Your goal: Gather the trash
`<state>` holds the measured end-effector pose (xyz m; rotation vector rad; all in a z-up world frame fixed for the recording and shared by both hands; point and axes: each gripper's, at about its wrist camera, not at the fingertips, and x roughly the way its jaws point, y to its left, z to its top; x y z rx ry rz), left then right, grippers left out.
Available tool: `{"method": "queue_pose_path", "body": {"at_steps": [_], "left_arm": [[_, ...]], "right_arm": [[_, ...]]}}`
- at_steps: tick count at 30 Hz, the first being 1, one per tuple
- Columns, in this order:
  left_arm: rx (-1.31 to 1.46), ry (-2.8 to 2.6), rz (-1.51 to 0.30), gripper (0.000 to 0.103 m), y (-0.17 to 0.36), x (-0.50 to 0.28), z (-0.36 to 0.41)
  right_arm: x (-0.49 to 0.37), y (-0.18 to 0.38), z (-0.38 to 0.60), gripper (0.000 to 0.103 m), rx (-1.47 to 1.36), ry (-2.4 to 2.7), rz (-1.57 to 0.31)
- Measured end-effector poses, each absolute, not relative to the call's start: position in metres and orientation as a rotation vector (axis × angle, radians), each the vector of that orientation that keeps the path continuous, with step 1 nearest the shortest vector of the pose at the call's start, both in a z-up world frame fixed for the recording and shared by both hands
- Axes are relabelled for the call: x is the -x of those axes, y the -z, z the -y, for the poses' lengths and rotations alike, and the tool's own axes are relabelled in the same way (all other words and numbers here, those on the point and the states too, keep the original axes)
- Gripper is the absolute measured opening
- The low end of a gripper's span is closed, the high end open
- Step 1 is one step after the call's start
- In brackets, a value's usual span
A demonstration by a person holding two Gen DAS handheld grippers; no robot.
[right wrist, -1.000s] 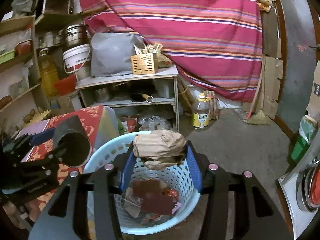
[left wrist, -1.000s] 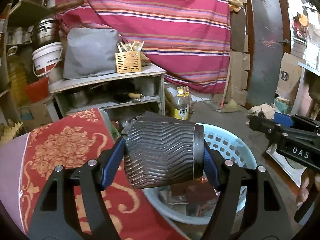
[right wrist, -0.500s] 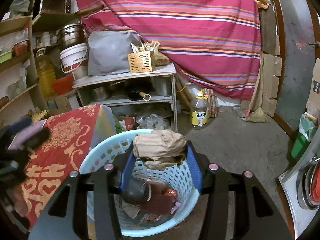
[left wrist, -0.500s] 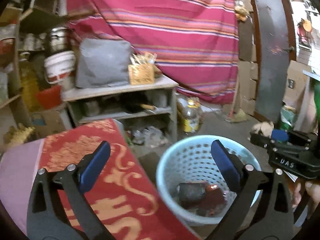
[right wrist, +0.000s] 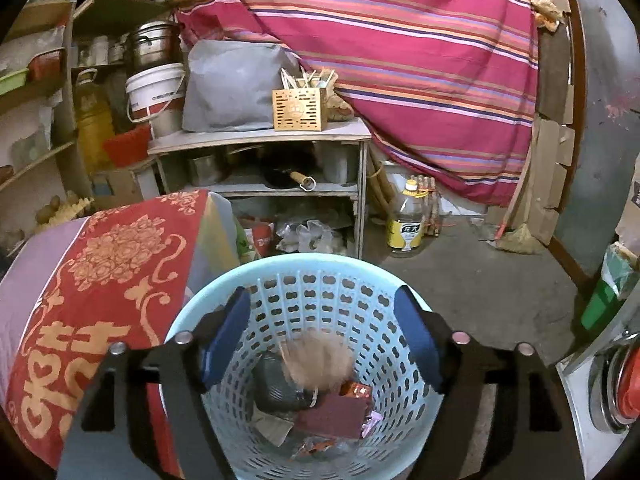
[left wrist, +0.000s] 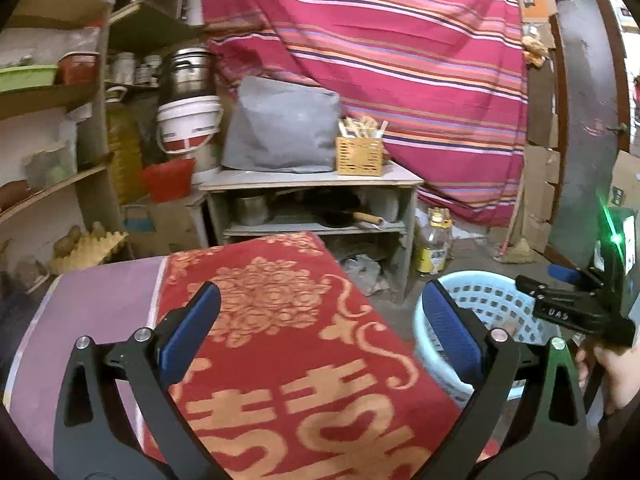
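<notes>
Right gripper (right wrist: 320, 332) hung over the pale blue perforated basket (right wrist: 308, 266), jaws opening with nothing between them — a blurred tan paper wad (right wrist: 318, 362) lay inside upon a dark ribbed cup (right wrist: 276, 388) and maroon card (right wrist: 334, 416). Left gripper (left wrist: 320, 328) stood wide and empty above the red patterned cloth (left wrist: 280, 340) — basket just beside it

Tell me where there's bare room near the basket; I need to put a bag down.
Freest is the concrete floor, bordered by the basket, the oil bottle and the door. The red cloth under the left gripper is bare too. The cabinet and shelves are crowded, and clutter fills the gap under the cabinet.
</notes>
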<state>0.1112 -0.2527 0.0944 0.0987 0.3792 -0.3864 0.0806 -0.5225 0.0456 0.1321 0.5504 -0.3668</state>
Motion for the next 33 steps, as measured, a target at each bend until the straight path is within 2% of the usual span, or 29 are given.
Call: {"method": "queue_pose_path", "body": {"at_steps": [9,15,22,33], "left_arm": [[-0.073,0.336,-0.348,0.098,-0.101,-0.092,0.188],[-0.063,0.298,-0.353,0.098,-0.089,-0.073,0.145],[-0.081,0.213,-0.356,0.098,-0.058,-0.044,0.095],[-0.036,0.122,-0.36,0.098,-0.009,-0.024,0.032]], "right_arm": [[-0.057,-0.078,0.465,0.098,-0.108,0.311,-0.448],[-0.041,-0.08,0.395,0.098,-0.107,0.203,-0.41],[-0.023,-0.056,0.314,0.098,-0.068,0.118,-0.371],[-0.011,-0.013,0.252,0.098,-0.083,0.076,-0.432]]}}
